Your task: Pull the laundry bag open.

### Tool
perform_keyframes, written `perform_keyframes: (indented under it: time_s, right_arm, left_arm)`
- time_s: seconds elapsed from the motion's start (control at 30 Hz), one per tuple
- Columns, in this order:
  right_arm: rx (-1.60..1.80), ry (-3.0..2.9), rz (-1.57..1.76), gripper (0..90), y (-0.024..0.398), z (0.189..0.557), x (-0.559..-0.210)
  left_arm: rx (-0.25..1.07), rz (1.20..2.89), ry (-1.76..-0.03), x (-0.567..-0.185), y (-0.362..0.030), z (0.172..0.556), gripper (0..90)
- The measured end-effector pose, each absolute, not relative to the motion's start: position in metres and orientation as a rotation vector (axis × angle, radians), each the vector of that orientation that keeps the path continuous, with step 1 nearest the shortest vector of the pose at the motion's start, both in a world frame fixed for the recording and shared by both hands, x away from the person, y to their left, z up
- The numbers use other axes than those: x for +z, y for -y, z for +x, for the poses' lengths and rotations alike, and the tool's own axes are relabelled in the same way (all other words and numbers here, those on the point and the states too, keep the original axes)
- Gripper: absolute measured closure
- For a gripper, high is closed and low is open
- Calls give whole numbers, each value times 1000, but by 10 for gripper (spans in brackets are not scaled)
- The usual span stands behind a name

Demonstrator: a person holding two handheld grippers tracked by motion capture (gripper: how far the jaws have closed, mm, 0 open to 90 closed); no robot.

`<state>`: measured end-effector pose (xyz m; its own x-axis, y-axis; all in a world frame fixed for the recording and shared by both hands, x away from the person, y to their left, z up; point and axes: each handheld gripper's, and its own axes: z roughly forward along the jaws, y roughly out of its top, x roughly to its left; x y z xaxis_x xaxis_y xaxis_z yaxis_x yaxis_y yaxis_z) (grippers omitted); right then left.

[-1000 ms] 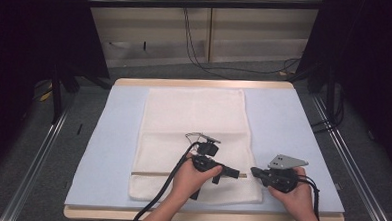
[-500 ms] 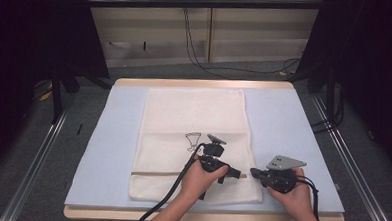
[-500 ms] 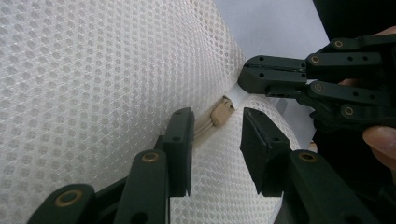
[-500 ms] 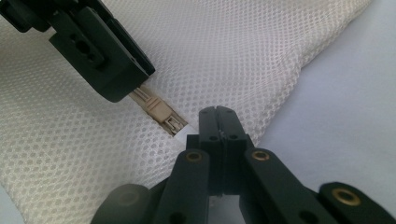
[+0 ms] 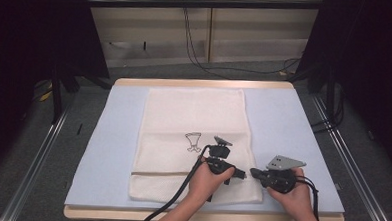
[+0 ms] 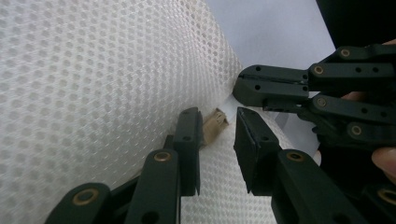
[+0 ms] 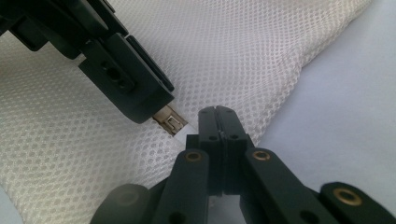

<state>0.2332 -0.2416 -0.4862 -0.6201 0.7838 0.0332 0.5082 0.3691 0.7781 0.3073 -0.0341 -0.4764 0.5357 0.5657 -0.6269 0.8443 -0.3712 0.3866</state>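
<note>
1. Mesh bag [image 5: 193,120] lies flat on the blue mat [image 5: 113,137] on the table [image 5: 200,83]. It is white and full of tiny holes. The near end is close to the person's hands.
2. A zip [image 5: 161,173] runs across the bag near that end. The job in hand looks like working this zip.
3. The zip pull [image 6: 214,127] is a small tan metal piece. It sits at the right end of the zip, by the bag's edge.
4. The left gripper [image 6: 217,119] has its two jaws on either side of the zip pull. The jaws have just been closing in on it. There is a gap left, so they do not squeeze the pull yet.
5. The right gripper [image 7: 217,112] has its jaws shut tight. They pinch a thin white strip [image 7: 186,130] that sticks out at the end of the zip.
6. I think the right gripper holds the strip to keep the bag from sliding. Soft cloth bunches up if nothing holds it.
7. The two grippers are tip to tip, nearly touching, because the pull and the strip are right next to each other.
8. Next, the left jaws likely need to pinch the little pull all the way.
</note>
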Motion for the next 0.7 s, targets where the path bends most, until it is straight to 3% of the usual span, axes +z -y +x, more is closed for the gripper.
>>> perform_keyframes:
  time_s: [0.27, 0.4, 0.7]
  right_arm:
    - [1107, -2293, 1131, 900, 241, 233, -486]
    - [1106, -2296, 1130, 900, 241, 232, -486]
    - [1100, -2303, 1133, 900, 240, 233, -487]
  left_arm:
    - [-540, 2050, -1152, -481, 43, 308, 771]
    - [-533, 2062, -1168, -482, 43, 309, 845]
    - [-596, 2057, -1175, -483, 40, 314, 872]
